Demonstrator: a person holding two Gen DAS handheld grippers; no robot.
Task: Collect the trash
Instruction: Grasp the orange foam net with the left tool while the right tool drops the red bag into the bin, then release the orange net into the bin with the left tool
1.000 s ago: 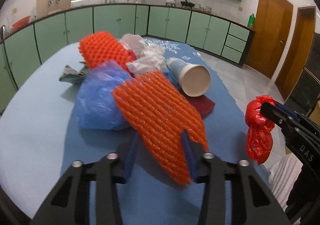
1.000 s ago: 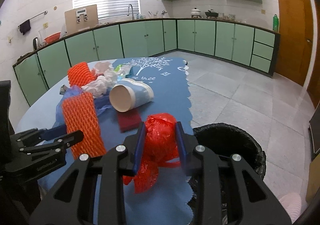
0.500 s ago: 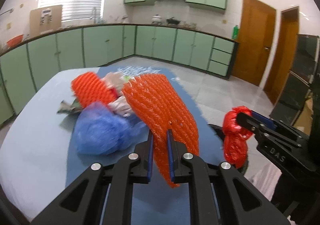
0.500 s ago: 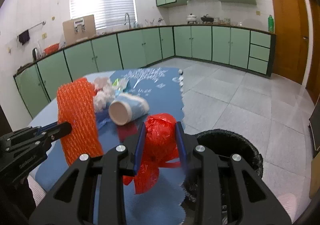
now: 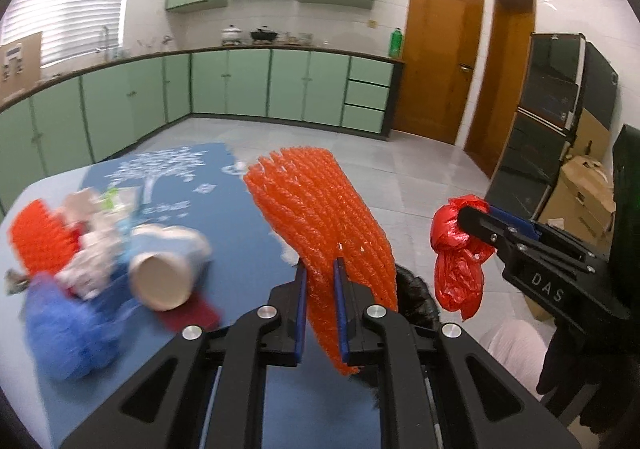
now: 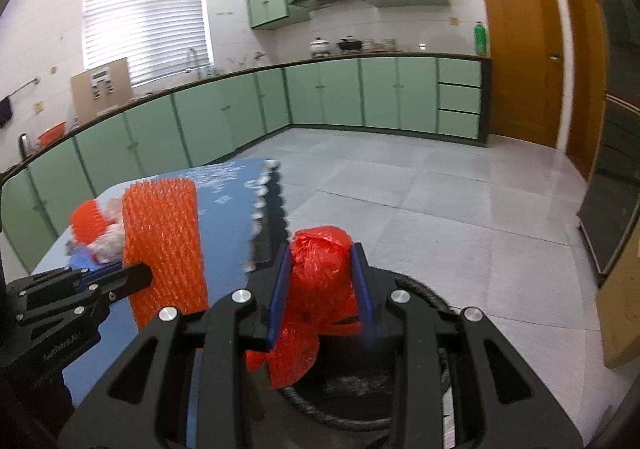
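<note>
My left gripper [image 5: 320, 273] is shut on an orange foam net sleeve [image 5: 320, 217] and holds it up above the table's right edge; the sleeve also shows in the right wrist view [image 6: 162, 245]. My right gripper [image 6: 318, 261] is shut on a crumpled red plastic bag [image 6: 316, 277], held over the black-lined trash bin [image 6: 360, 401] on the floor. The bag also shows in the left wrist view [image 5: 456, 249]. The bin's rim [image 5: 416, 289] peeks out behind the sleeve.
On the blue tablecloth [image 5: 240, 217] lie a paper cup [image 5: 168, 273], a blue plastic bag [image 5: 68, 329], white wrappers [image 5: 96, 253], a second orange net [image 5: 36, 237] and a dark red pad [image 5: 188, 313]. Green cabinets line the walls. A cardboard box [image 5: 584, 189] stands at the right.
My left gripper closed on the orange net sleeve, lifted it off the pile and swung right toward the bin. My right gripper moved the red bag over the bin.
</note>
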